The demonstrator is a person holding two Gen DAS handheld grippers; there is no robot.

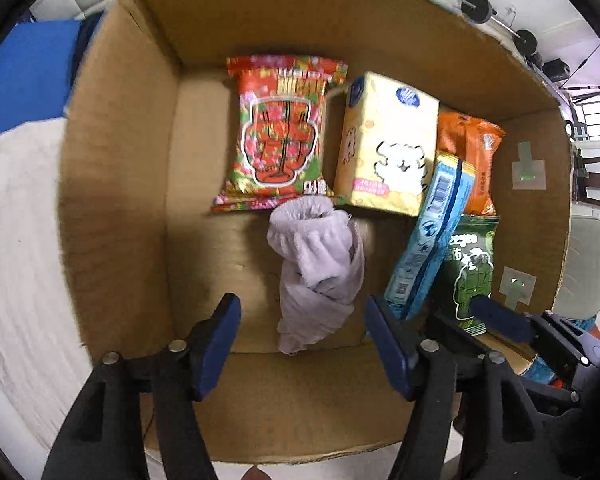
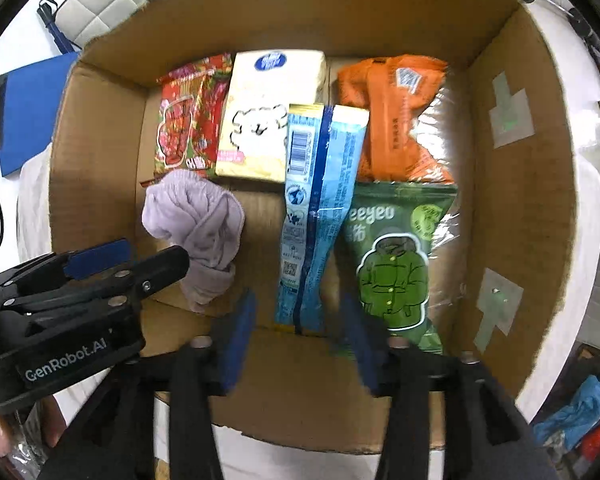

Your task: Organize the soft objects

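A lilac sock [image 1: 316, 272] [image 2: 200, 224] lies crumpled on the floor of an open cardboard box [image 1: 112, 184] [image 2: 512, 216]. My left gripper [image 1: 302, 340] is open just above and in front of the sock, not touching it; it also shows in the right wrist view [image 2: 128, 258]. My right gripper [image 2: 302, 340] is open over the near end of a blue packet [image 2: 320, 216] [image 1: 428, 248]. Also inside are a red snack bag [image 1: 280, 132] [image 2: 188, 120], a yellow tissue pack [image 1: 388, 144] [image 2: 268, 116], an orange pack [image 1: 472, 152] [image 2: 396, 116] and a green pack [image 2: 396, 264] [image 1: 472, 272].
The box stands on a white cloth [image 1: 16, 240]. A blue mat [image 1: 24, 76] lies at the far left. A white padded wall [image 2: 112, 4] is behind. Coloured cloths [image 2: 584, 412] lie at the lower right outside the box.
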